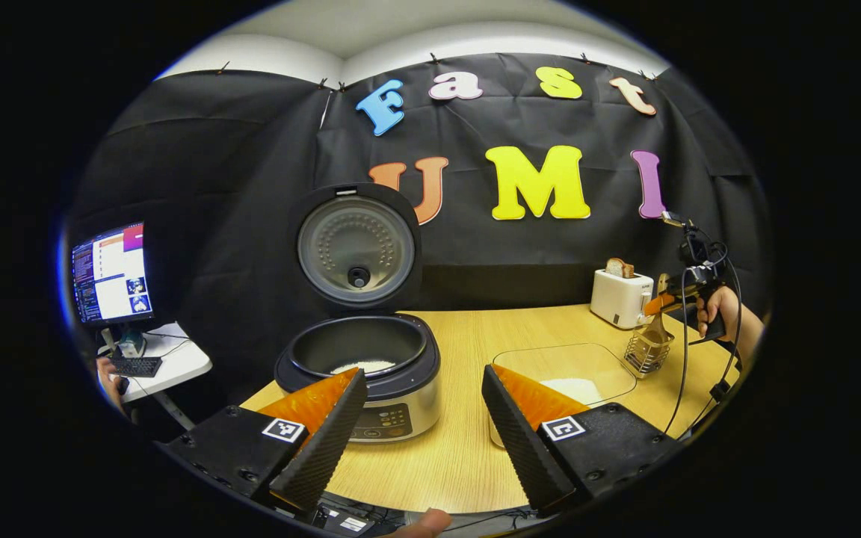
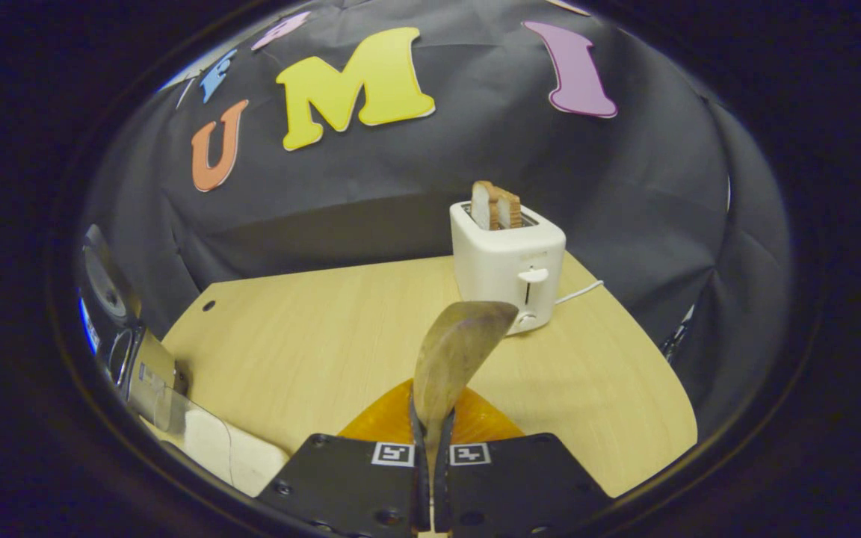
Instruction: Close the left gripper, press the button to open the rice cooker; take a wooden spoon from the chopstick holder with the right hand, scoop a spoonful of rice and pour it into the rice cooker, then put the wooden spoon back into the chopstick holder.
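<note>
Wooden spoon (image 2: 453, 359) clamped in right hand-held gripper (image 2: 430, 441); no legible writing.

A: Describe the left gripper (image 1: 415, 418) housing.
B: Two black blocks, each with a square black-and-white fiducial marker and recessed screws. The fingers (image 1: 326, 441) carry a ribbed texture on their inner faces.
A: And the right gripper (image 2: 430, 448)?
B: The same black blocks, markers and screws. In the left gripper view, black cables loop down from its handle, gripped by a bare hand (image 1: 722, 310); no sleeve is visible.
</note>
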